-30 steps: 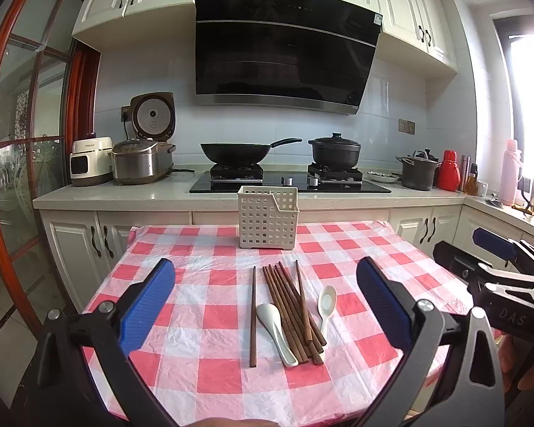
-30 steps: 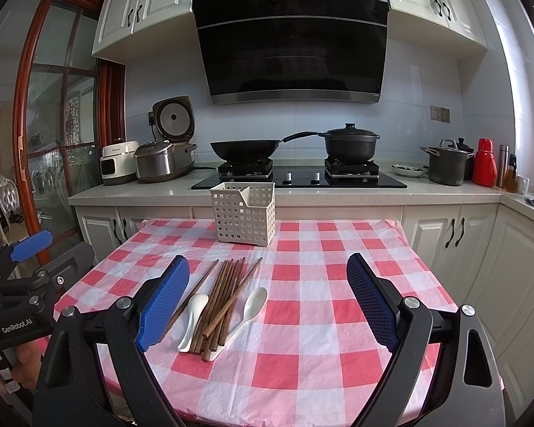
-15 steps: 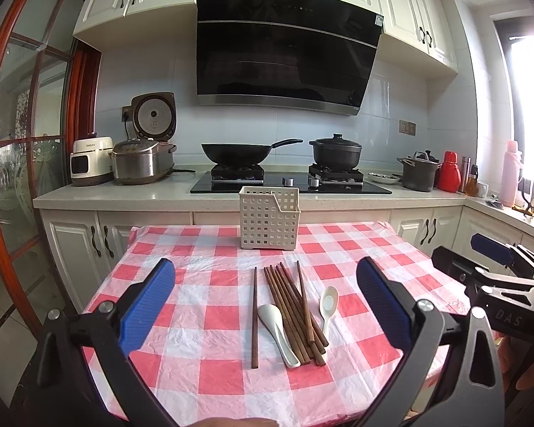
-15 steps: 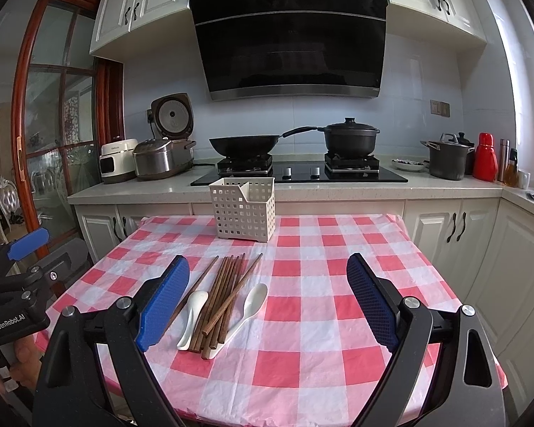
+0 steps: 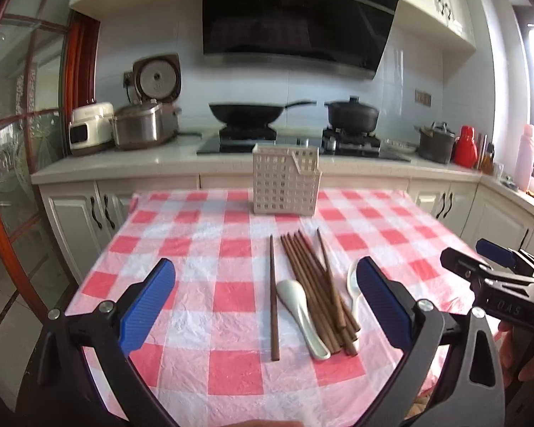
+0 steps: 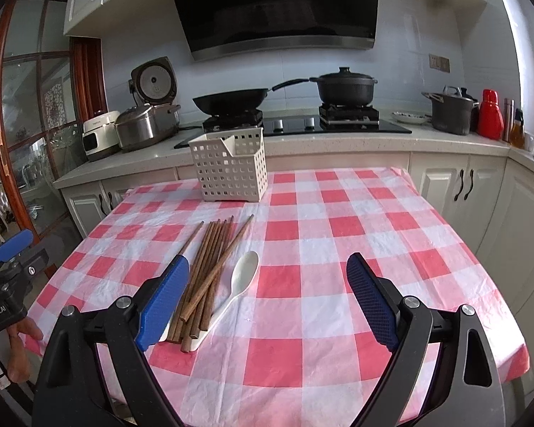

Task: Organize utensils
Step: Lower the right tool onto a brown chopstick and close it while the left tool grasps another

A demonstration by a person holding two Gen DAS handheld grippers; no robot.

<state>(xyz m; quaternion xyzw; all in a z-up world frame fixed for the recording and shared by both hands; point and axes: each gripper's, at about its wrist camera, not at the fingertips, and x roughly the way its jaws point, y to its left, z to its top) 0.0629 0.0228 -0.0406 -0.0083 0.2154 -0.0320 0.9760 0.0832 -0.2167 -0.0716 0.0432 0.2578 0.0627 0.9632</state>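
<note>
At frame bottom, both views: left gripper (image 5: 265,306) and right gripper (image 6: 267,297) spread wide, empty, now closer to the chopsticks (image 5: 315,284) and spoons (image 5: 300,306) at mid-surface; basket (image 5: 284,181) beyond, upper centre. Pickup approach starting.

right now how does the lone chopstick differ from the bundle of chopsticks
The lone chopstick lies by itself, left of a white spoon; the bundle of chopsticks is packed together between both spoons. The lone one lies straight; one stick crosses the bundle. Both are brown and flat on the tablecloth.
</note>
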